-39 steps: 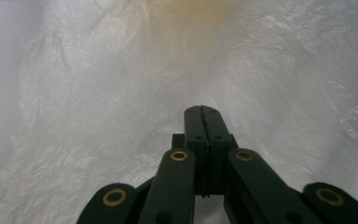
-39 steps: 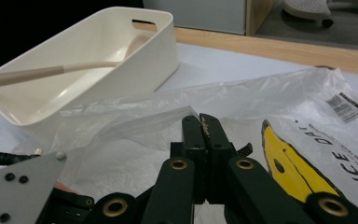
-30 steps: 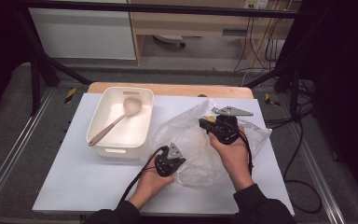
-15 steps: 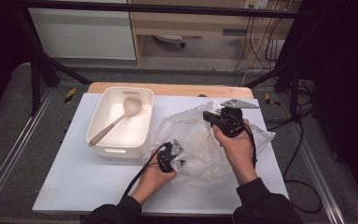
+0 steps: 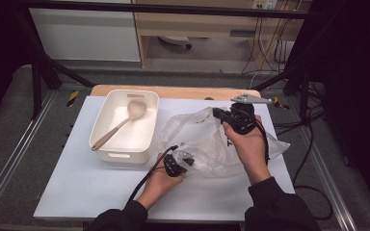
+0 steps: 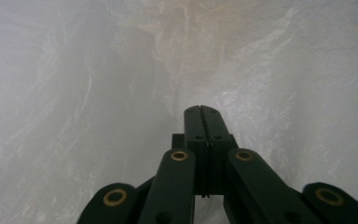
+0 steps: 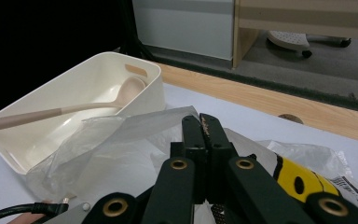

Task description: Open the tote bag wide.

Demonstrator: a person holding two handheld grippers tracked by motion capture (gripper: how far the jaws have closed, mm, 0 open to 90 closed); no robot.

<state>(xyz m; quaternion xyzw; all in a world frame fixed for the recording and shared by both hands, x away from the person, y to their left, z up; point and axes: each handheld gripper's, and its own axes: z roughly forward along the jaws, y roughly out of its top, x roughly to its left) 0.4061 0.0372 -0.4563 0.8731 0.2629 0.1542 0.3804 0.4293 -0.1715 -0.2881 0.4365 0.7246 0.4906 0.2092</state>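
A cream tub (image 5: pixel 125 126) stands on the white table (image 5: pixel 77 178), left of centre. A pale ladle (image 5: pixel 120 124) lies in it, bowl toward the far end and handle over the near rim. A wooden board (image 5: pixel 173 91), possibly a shelf edge, borders the table's far side.

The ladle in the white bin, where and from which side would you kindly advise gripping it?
Probably the handle end of the ladle: it rests over the white bin's near left rim, slim and raised. Come from above, fingers across it.

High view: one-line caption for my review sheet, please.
Both tools, left and right, pinch a clear plastic bag beside a white bin holding a ladle.
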